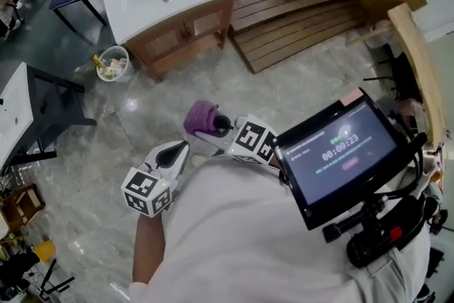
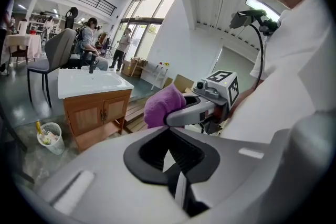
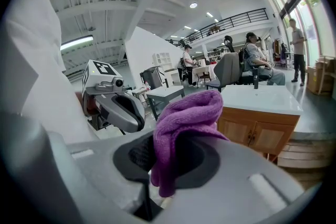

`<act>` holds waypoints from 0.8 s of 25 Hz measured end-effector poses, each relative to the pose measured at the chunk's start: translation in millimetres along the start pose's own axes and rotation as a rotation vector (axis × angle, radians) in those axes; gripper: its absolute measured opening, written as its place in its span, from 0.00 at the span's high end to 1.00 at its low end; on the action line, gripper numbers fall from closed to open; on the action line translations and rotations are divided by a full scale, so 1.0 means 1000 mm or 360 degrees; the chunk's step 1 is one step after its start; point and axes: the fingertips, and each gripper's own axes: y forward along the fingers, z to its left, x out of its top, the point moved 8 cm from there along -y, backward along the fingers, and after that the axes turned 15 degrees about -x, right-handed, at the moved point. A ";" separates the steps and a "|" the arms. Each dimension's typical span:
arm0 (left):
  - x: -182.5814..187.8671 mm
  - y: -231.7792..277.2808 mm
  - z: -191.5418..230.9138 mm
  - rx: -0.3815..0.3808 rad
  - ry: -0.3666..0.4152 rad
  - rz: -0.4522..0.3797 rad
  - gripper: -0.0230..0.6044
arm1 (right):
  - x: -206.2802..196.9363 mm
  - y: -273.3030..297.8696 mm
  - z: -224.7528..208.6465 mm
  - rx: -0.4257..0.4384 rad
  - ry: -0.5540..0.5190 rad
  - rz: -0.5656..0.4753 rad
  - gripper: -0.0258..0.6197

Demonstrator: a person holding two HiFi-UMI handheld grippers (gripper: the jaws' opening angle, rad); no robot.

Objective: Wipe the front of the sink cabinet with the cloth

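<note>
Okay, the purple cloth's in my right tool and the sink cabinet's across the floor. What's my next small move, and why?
Probably step toward the sink cabinet and carry the right tool up to its wooden front. The purple cloth is clamped in that tool, but a stretch of floor lies between them, so wiping cannot start from here.

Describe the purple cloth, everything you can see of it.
The cloth is purple, soft and nubby like a microfibre towel, and bunched into loose folds. The right gripper has its jaws shut on it, so a rounded bundle bulges beyond them and a short tail hangs down. Nothing else touches it. It is held in the air, well short of the sink cabinet.
</note>
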 end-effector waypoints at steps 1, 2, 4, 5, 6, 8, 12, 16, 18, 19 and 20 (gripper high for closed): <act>0.000 0.000 -0.001 -0.0001 -0.0002 0.0001 0.96 | 0.000 0.000 0.001 0.0003 -0.0001 0.0000 0.85; -0.001 0.000 -0.001 -0.0001 -0.0003 0.0004 0.96 | 0.000 0.000 0.002 0.0007 -0.0004 0.0000 0.85; -0.001 -0.001 -0.002 0.0001 -0.0004 0.0007 0.96 | 0.001 0.000 0.005 0.0014 -0.0016 0.0002 0.85; -0.001 -0.001 -0.002 0.0003 -0.0005 0.0007 0.96 | 0.000 0.001 0.006 0.0019 -0.0025 0.0003 0.85; -0.002 -0.001 -0.002 0.0005 -0.0008 0.0005 0.96 | -0.002 0.002 0.007 0.0025 -0.0033 0.0004 0.85; -0.003 -0.001 -0.004 0.0007 -0.0013 0.0003 0.96 | -0.005 0.003 0.008 0.0037 -0.0047 0.0003 0.85; -0.003 -0.005 -0.005 0.0014 -0.0014 -0.0002 0.96 | -0.004 0.006 0.011 0.0055 -0.0064 -0.0009 0.85; 0.001 -0.011 -0.005 0.0018 -0.0017 -0.0012 0.96 | 0.004 0.010 0.015 0.0067 -0.0081 -0.0009 0.85; 0.001 -0.018 -0.005 0.0021 -0.0017 -0.0010 0.96 | 0.008 0.014 0.019 0.0071 -0.0084 -0.0019 0.85; 0.001 -0.021 -0.005 0.0023 -0.0017 -0.0010 0.96 | 0.010 0.016 0.021 0.0073 -0.0083 -0.0026 0.85; 0.001 -0.025 -0.004 0.0025 -0.0016 -0.0011 0.96 | 0.012 0.019 0.023 0.0075 -0.0081 -0.0033 0.85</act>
